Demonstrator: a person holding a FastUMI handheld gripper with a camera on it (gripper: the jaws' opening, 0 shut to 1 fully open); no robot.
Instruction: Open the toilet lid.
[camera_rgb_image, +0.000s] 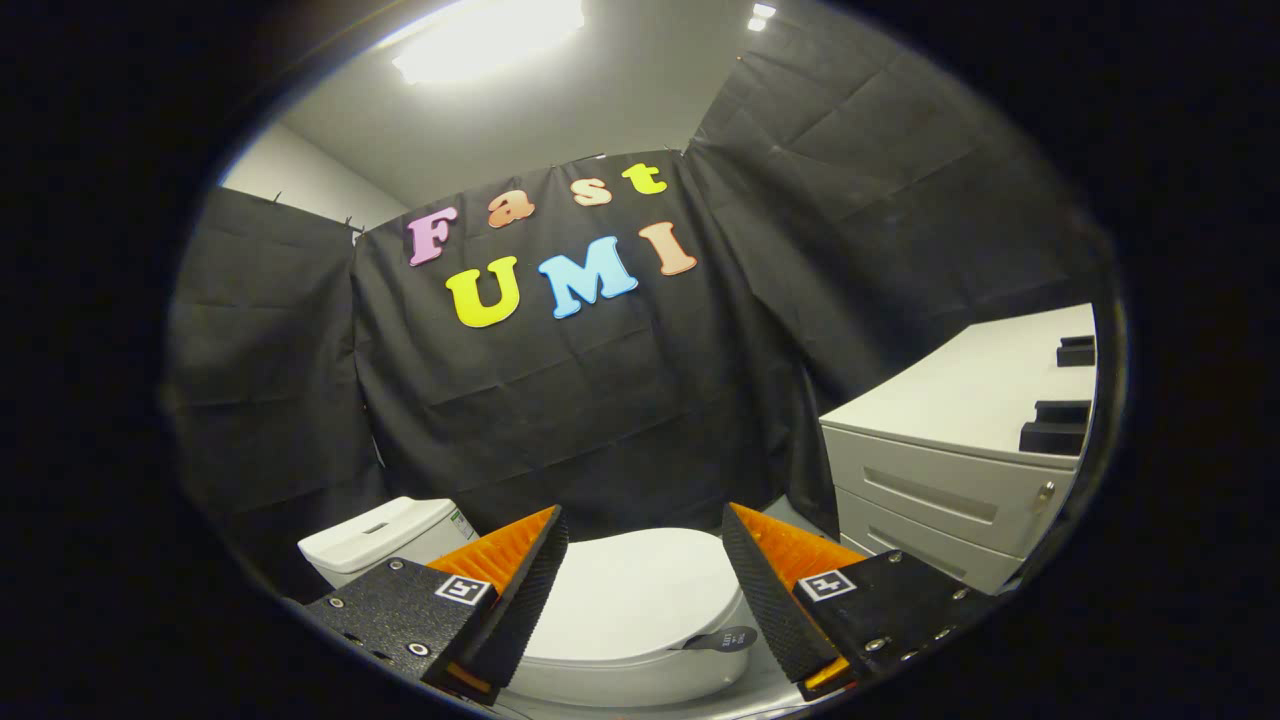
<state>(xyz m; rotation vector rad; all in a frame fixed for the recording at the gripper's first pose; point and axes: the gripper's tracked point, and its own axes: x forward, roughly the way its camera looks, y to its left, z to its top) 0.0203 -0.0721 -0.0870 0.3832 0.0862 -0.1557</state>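
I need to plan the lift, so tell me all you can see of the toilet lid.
The lid is white, smooth and glossy, like plastic, rounded in outline. It lies shut, flat on the bowl, whose white rim shows beneath it. A small dark tab sticks out at its edge near one finger. The tank stands beside it. The open gripper hovers with the lid showing between its fingers; nothing visibly touches the lid.

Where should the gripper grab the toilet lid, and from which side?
Probably the small dark tab at the front rim of the lid, by the right finger. The lid lies shut and flat, hinged toward the tank, so that front edge lifts easiest. Come from the front, low. The gripper is open, lid between its fingers.
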